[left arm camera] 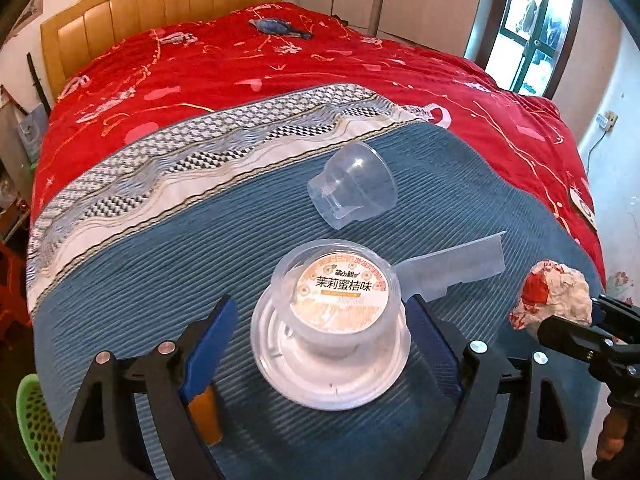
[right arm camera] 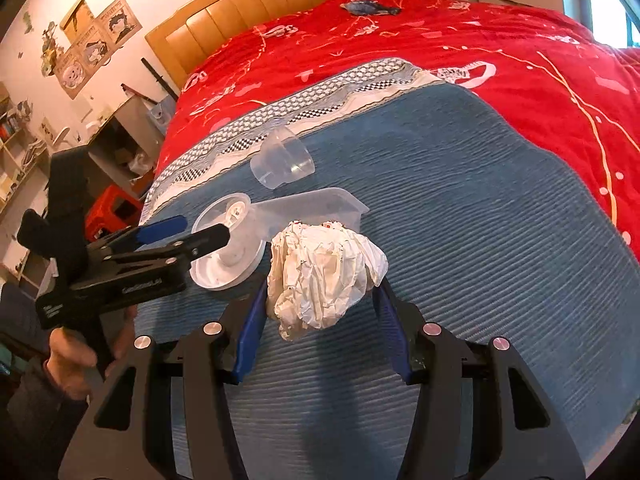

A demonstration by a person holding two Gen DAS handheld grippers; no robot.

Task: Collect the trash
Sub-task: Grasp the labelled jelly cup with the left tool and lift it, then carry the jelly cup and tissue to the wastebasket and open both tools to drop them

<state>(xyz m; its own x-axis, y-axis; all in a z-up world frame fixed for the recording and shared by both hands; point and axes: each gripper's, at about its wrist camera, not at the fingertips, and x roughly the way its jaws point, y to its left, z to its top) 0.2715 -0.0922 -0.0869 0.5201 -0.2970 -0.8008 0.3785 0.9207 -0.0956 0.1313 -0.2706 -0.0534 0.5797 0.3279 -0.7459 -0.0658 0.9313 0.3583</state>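
Two pieces of trash are in play, both over the blue blanket (left arm camera: 160, 264) at the foot of the bed. My right hand-held gripper (right arm camera: 320, 296) is clamped on the crumpled paper wad (right arm camera: 320, 276), lifted just off the blanket. My left hand-held gripper (left arm camera: 324, 312) is spread wide, its blue fingers (left arm camera: 212, 344) straddling the labelled plastic tub (left arm camera: 336, 312) without touching it, as far as I can judge.

The tub looks slick and sits on a soft surface, so closing off-centre could squirt it forward toward the clear cup (left arm camera: 352, 188) lying on its side just beyond, or into the flat clear tray (left arm camera: 452, 268) touching it on the right. Squeezing hard could crush the thin wall. The wad is springy; a loose clamp might let it slip onto the blanket. My two grippers are near enough to knock together if I swing carelessly.
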